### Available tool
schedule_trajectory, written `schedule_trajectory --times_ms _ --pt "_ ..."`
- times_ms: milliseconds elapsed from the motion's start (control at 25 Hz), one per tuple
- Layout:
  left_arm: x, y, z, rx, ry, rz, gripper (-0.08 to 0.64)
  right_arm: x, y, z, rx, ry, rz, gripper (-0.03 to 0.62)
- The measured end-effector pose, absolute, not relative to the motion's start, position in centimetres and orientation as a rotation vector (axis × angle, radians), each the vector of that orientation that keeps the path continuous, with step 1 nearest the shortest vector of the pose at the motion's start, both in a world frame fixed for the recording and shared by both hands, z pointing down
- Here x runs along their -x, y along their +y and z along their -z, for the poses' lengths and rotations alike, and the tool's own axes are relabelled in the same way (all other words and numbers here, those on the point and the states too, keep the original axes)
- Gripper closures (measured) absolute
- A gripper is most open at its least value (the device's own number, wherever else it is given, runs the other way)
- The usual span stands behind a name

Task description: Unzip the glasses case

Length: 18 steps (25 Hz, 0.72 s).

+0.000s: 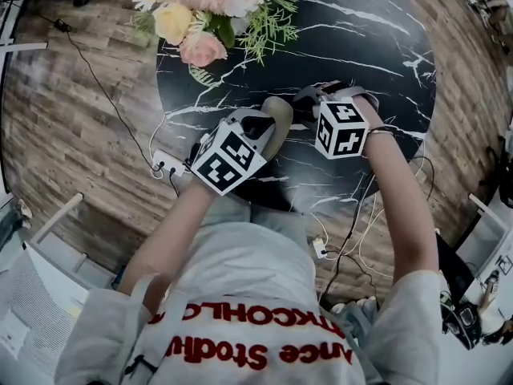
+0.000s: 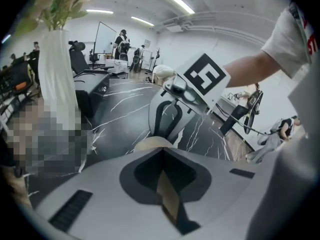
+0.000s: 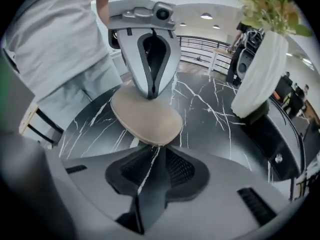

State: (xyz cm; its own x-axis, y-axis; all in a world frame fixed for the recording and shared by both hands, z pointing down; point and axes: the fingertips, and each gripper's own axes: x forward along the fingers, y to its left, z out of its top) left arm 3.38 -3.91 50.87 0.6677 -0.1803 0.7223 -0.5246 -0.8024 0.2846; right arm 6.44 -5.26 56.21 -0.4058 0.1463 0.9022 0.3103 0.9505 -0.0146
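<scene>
The tan glasses case (image 3: pixel 146 118) lies on the black tabletop (image 3: pixel 210 109), pinched at one end by the left claw (image 3: pixel 151 94), but the right claw (image 3: pixel 156 151) stands a little open and empty, so it might close on the wrong spot and tug the case loose.

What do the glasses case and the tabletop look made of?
The glasses case: tan, matte, smooth domed face with no glare; probably faux leather or fabric over a hard shell. The tabletop: black with white veins and a slight sheen; marble or marble-look laminate, can't tell which.
</scene>
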Motion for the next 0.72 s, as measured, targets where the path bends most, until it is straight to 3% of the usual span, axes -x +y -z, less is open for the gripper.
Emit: schedule_trajectory --times_ms 720 --pt "-3.01 -3.69 -51.4 -2.384 -0.543 -0.916 0.56 -5.99 -5.28 -56.31 0.477 -1.862 0.34 0.552"
